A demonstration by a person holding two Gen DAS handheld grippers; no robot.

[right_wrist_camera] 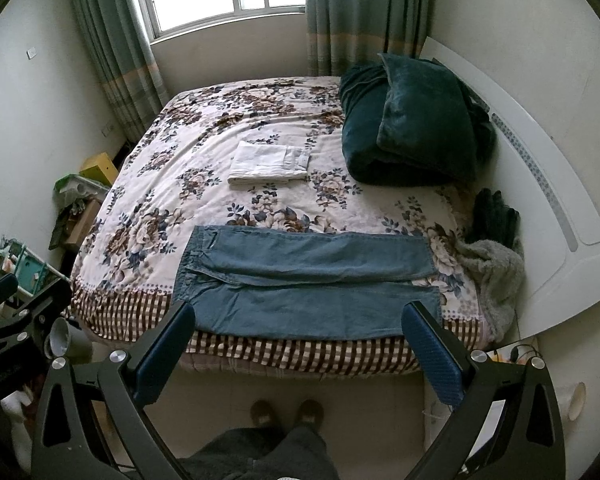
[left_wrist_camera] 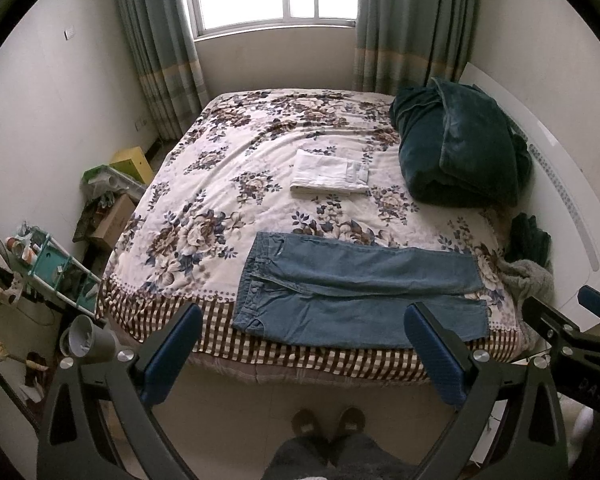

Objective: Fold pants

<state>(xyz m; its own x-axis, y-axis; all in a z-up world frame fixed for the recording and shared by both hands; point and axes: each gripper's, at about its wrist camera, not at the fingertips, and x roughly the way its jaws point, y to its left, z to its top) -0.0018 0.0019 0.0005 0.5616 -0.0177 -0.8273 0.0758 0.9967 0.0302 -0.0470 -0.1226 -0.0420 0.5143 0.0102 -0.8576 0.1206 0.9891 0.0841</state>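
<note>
Both sets of jaws are spread wide with nothing in them. The left gripper (left_wrist_camera: pixel 304 344) and right gripper (right_wrist_camera: pixel 300 344) are held up in front of the person, well short of the bed (left_wrist_camera: pixel 188 216), which looks like a sizing-up pose before going in. The jeans (left_wrist_camera: pixel 356 292) lie at about 12 o'clock from each gripper, flat along the near edge of the bed, waistband toward 9 and hems toward 3, legs side by side with the near one hanging a little over the checked border. My guess is they're laid close to the edge so both ends are in easy reach, left for the waist, right for the hems. No fold made yet as far as I can tell. Further out at 12 there's a white folded garment (left_wrist_camera: pixel 330 172), probably the done pile, and a dark green blanket (left_wrist_camera: pixel 460 148) pushed off toward 1–2 o'clock, out of the way.
</note>
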